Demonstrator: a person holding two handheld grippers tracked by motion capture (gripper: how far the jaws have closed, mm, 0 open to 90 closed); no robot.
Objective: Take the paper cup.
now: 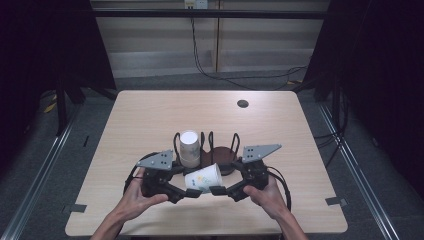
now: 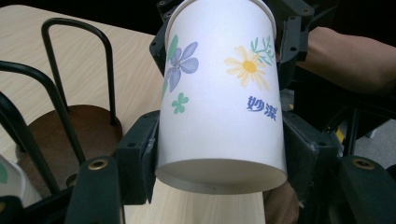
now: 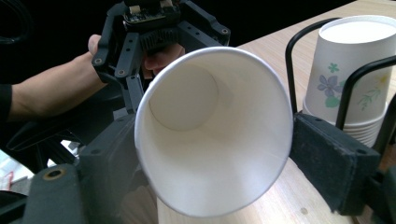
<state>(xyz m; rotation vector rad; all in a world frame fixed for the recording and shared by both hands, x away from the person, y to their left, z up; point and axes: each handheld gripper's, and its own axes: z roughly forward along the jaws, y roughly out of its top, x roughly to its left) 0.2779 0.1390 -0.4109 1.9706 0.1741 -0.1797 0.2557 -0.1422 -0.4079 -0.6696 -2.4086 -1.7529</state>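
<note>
High view: 1 cup (image 1: 203,177) is pinched at its base by the left tool (image 1: 192,192), its rim between the right tool's (image 1: 218,190) spread jaws; racking (image 1: 220,150) isn't done yet.

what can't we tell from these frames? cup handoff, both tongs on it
- Number of cups in the rack stack: right gripper view, black wire loops and the frame edge cut it off; too small in the high view.
- Right tongs pad contact on the paper cup: rim hides the pad faces.
- Left tongs contact: cup base covers the inner pad faces.
- Dark spot on the table: high view, too small to identify.
</note>
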